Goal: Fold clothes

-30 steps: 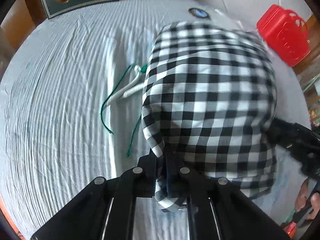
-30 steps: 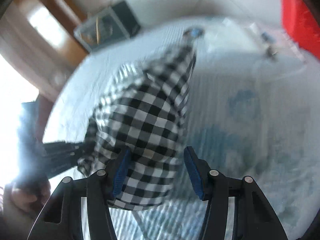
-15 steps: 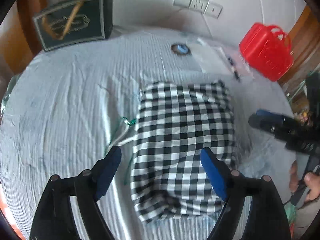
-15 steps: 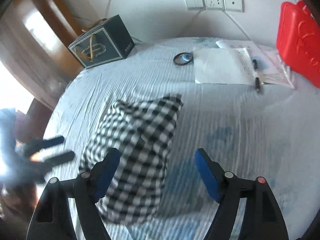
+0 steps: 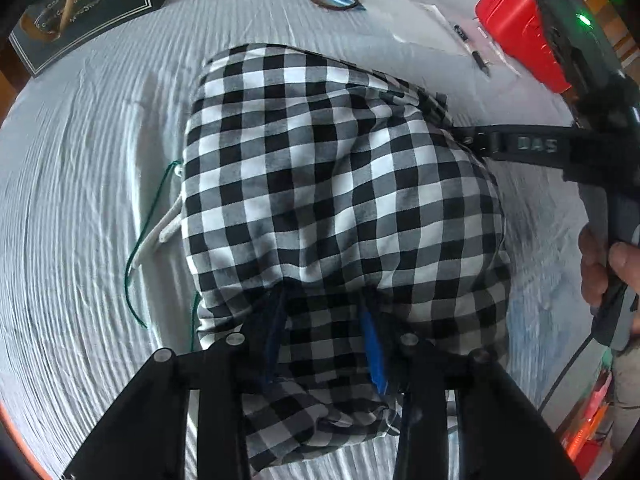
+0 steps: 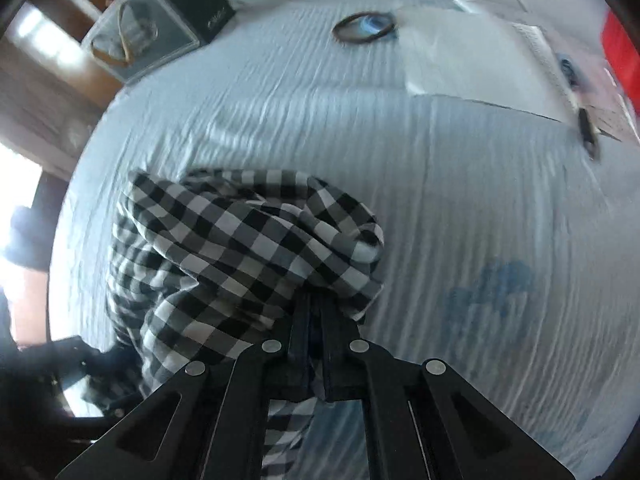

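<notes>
The checked cloth [image 5: 340, 200] lies bunched on the bedsheet [image 5: 80, 200]. It looks light and floppy, so it'll sag and slide unless grabbed at hems or corners. The right gripper [image 6: 314, 312] pinches a fold at its edge. The left gripper [image 5: 324, 320] has its fingers partly apart, with cloth draped between them.

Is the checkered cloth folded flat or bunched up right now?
Bunched up: the checkered cloth is humped and creased, its right edge pinched in the right hand-held gripper.
</notes>
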A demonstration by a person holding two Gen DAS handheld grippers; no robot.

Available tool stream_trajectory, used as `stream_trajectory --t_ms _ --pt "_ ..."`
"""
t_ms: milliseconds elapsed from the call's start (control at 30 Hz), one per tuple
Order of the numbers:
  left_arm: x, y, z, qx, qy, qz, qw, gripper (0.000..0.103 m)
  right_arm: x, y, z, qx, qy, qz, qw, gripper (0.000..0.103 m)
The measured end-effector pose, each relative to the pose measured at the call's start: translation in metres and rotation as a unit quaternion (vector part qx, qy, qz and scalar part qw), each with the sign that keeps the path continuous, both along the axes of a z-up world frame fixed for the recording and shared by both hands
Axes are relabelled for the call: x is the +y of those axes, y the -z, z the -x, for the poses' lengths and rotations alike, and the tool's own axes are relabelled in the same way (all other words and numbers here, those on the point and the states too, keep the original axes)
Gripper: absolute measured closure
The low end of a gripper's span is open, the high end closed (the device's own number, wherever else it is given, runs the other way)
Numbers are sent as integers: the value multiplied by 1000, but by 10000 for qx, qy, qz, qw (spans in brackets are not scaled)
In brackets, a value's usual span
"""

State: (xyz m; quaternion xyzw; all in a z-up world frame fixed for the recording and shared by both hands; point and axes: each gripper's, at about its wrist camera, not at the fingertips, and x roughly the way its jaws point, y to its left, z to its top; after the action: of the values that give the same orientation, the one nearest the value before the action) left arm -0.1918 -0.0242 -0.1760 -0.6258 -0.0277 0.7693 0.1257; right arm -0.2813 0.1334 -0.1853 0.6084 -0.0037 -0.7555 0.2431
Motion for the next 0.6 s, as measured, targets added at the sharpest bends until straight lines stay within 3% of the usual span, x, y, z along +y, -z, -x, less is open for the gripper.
stream_trajectory --t_ms 33,67,100,133,167,200,400,600 --pt "-3 -6 -4 38 -34 58 10000 61 6 -8 -5 90 92 93 9999 98" --pt "-5 -13 -6 154 -51 153 9998 47 13 -18 -11 195 178 192 9995 98" --pt "-7 -22 -9 328 -66 277 9991 26 20 -26 -18 272 239 308 9989 96" --pt "-10 -31 -14 524 -88 399 9978 17 25 -34 -27 314 269 446 9981 93" --pt "-12 -39 -19 707 -111 508 9961 5 31 -41 -36 357 300 584 9972 85" --pt "-15 -45 -23 813 -140 545 9951 0 35 -46 -45 373 309 690 9964 80" --pt "-35 -42 -22 787 -262 606 9947 0 30 -36 -86 88 143 871 9961 79" --pt "-41 -13 -25 531 -225 795 9952 0 24 -14 -104 -185 85 806 9965 71"
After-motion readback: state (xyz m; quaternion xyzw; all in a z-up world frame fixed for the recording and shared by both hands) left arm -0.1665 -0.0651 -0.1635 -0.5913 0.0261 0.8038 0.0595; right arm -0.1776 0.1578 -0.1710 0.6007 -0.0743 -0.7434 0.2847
